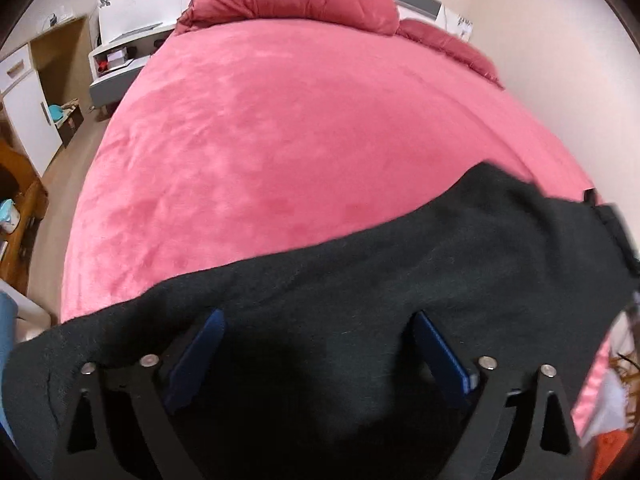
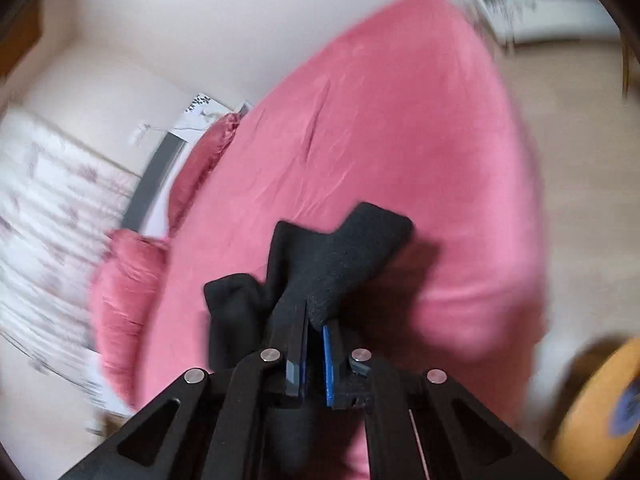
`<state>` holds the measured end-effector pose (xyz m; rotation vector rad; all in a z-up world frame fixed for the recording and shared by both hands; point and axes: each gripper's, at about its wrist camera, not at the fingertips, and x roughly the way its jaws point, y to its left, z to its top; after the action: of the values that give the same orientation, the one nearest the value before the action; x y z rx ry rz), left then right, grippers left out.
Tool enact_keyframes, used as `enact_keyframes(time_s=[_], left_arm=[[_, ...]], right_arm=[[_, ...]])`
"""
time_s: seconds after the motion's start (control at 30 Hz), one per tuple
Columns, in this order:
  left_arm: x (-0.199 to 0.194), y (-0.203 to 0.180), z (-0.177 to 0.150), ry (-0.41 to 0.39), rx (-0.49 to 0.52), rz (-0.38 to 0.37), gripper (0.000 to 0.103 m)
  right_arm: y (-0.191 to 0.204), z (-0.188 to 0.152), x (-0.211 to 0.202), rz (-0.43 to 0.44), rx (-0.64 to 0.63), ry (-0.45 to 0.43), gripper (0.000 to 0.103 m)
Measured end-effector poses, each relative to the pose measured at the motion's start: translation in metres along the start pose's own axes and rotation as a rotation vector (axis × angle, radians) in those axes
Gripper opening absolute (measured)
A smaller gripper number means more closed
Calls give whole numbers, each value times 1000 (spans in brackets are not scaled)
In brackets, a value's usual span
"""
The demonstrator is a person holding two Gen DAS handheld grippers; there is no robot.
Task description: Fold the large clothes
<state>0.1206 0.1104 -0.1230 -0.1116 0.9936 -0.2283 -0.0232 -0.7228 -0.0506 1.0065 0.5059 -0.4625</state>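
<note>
**Black garment at both grippers, pink bed beyond**

Nearest us, the left gripper (image 1: 316, 344) stands with fingers spread wide over the black garment (image 1: 360, 264), which drapes across the pink bed (image 1: 280, 140). Our right gripper (image 2: 314, 320) pinches a fold of that garment (image 2: 344, 256), seemingly lifted; the right view is blurred.

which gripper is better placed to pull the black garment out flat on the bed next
Right. The right gripper is shut on the black garment, lifted over the pink bed; the left gripper is open.
</note>
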Motion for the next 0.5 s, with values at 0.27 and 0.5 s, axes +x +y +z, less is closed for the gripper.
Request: enact_keyframes(time_s=[0.27,0.5], left_arm=[[-1,-5,-7,-49,31,-8,103],[0,-9,-12,-74,36,-4,103]], right_arm=[[-37,-12,8,-305,105,-10,33],[91,-38,30,-120,-435,76,56]])
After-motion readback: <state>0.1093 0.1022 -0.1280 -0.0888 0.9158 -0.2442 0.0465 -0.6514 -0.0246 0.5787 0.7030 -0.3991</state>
